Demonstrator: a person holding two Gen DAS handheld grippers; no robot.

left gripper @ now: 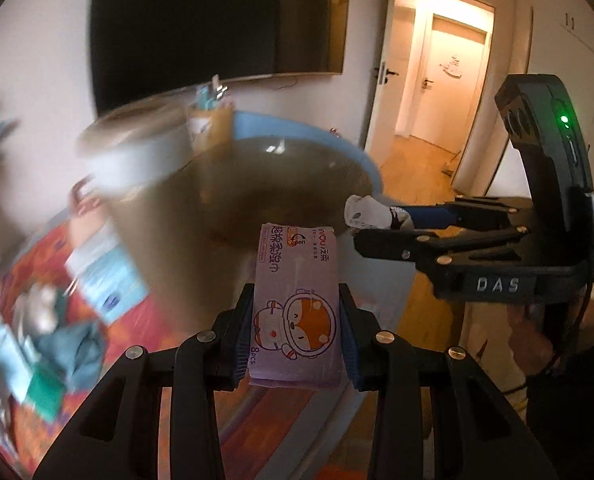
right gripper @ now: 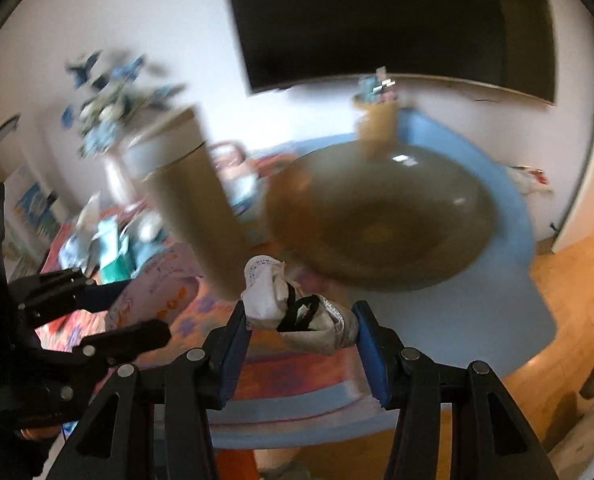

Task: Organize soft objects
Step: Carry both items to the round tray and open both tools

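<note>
My left gripper (left gripper: 297,300) is shut on a lilac pack of wipes (left gripper: 295,280) with a cartoon astronaut, which stands upright between the blue pads. In the right wrist view the same gripper (right gripper: 145,309) shows at the left edge with the pack (right gripper: 157,300) in it. My right gripper (right gripper: 301,314) is shut on a crumpled white cloth bundle (right gripper: 267,300) with black loops. From the left wrist view that gripper (left gripper: 377,226) reaches in from the right, and the white bundle (left gripper: 367,212) sticks out past its tips. Both grippers hang above the table, just short of a big smoky glass bowl (left gripper: 281,184).
The bowl (right gripper: 381,216) rests on a blue round table (right gripper: 509,280). A tall tan cylinder (right gripper: 193,200) and a cup of pens (right gripper: 377,120) stand near it. Blurred soft items lie on a colourful cloth (left gripper: 37,280) at left. Beyond are a vase of blue flowers (right gripper: 109,92), a wall screen (left gripper: 217,20) and a doorway (left gripper: 437,80).
</note>
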